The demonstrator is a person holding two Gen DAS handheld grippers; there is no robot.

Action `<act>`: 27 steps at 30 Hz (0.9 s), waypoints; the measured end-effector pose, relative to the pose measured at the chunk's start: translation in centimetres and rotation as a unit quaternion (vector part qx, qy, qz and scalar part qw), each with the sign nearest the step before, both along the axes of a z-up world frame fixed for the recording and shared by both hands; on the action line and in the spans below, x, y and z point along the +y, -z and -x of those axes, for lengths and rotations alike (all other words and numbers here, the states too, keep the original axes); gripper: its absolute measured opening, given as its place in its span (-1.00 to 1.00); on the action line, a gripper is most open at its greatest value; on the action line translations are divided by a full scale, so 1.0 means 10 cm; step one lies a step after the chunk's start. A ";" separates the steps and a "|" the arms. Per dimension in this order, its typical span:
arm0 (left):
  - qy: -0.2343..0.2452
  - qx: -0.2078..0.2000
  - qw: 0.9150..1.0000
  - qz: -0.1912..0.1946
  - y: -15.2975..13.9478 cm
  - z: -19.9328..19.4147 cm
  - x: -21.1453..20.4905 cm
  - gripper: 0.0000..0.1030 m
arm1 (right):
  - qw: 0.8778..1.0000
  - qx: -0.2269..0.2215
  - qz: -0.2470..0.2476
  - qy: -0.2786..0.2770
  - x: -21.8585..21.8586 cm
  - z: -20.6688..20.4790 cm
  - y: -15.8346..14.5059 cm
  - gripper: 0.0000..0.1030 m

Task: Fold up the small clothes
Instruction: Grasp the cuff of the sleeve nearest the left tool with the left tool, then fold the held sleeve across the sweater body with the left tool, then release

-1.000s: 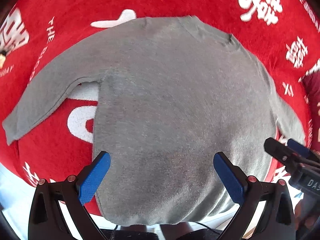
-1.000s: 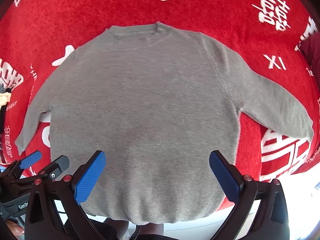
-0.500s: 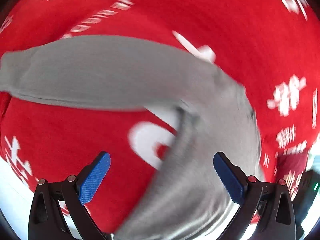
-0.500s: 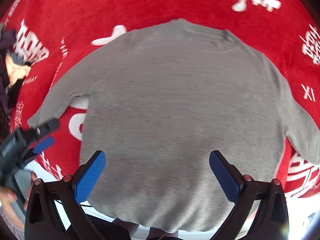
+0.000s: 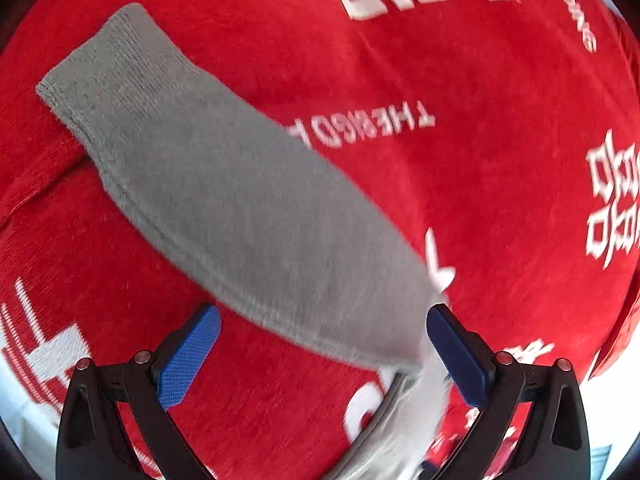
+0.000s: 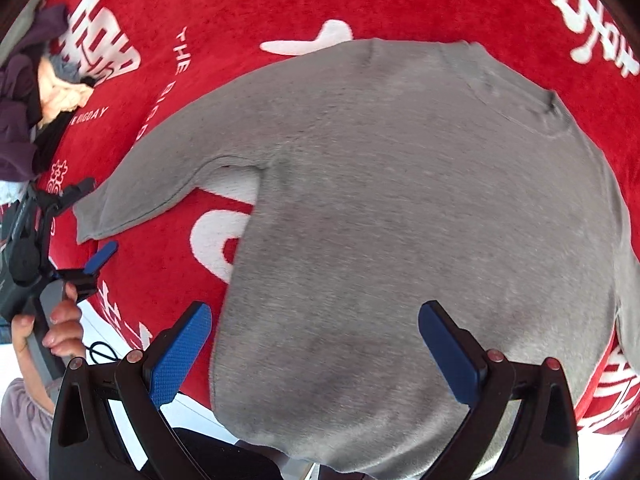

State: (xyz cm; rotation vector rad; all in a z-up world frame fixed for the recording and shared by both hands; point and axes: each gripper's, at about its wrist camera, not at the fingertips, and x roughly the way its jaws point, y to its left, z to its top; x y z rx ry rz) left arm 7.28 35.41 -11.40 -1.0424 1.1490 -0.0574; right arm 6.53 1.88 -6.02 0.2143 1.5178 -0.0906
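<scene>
- A grey sweater (image 6: 400, 208) lies flat and face up on a red blanket (image 6: 248, 8) printed with white lettering.
- In the right wrist view the sweater fills the middle of the picture, its collar toward 1 o'clock and its hem toward 6 o'clock.
- One sleeve (image 6: 160, 176) stretches out toward 9 o'clock, fully spread.
- No fold shows anywhere on the sweater, so the folding seems barely begun; both sleeves and the body are yet to be turned in.
- The left gripper (image 5: 320, 344) is spread wide and holds nothing. The sleeve lies between and beyond its blue pads (image 5: 188, 356), its cuff (image 5: 108, 64) pointing to 10 o'clock.
- The right gripper (image 6: 316, 344) is also spread wide and empty, hovering above the lower body of the sweater.
- Likely next step: the left gripper pinches the sleeve to carry it across the body.
- Only the left wrist view shows the sleeve close up, with its knit ribbing and side seam; parts of it are blurred.
- Only the right wrist view shows the whole sweater, the left gripper from outside at 9 o'clock, the person's hand (image 6: 60, 320) holding it, and a pile of dark clothes (image 6: 28, 92) at 10 o'clock.
</scene>
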 end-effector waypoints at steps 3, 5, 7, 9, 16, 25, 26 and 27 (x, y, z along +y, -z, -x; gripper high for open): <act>-0.019 -0.012 1.000 0.009 0.02 -0.09 0.06 1.00 | 1.000 0.000 0.000 -0.012 0.07 -0.05 0.01 1.00; -0.025 -0.022 0.999 0.022 0.05 -0.19 0.08 1.00 | 1.000 0.000 0.001 -0.016 0.10 -0.08 0.02 1.00; -0.036 -0.031 0.998 0.037 0.07 -0.29 0.09 1.00 | 1.000 -0.001 -0.003 -0.020 0.13 -0.11 0.03 1.00; -0.040 -0.024 0.999 0.022 0.11 -0.37 0.09 1.00 | 1.000 0.001 -0.003 -0.022 0.16 -0.12 0.05 1.00; -0.009 -0.001 0.997 -0.080 0.10 -0.55 -0.01 -0.33 | 1.000 0.008 -0.011 -0.020 0.23 -0.13 0.09 1.00; 0.061 -0.056 0.986 -0.141 -0.20 -0.55 -0.12 -0.79 | 1.000 0.005 -0.021 0.016 0.06 -0.01 0.01 1.00; 0.070 -0.068 0.985 -0.143 -0.27 -0.56 -0.17 -0.79 | 1.000 0.002 -0.021 0.021 0.02 0.01 -0.01 1.00; 0.083 -0.084 0.982 -0.147 -0.39 -0.58 -0.23 -0.79 | 0.999 -0.002 -0.021 0.026 -0.02 0.03 -0.04 1.00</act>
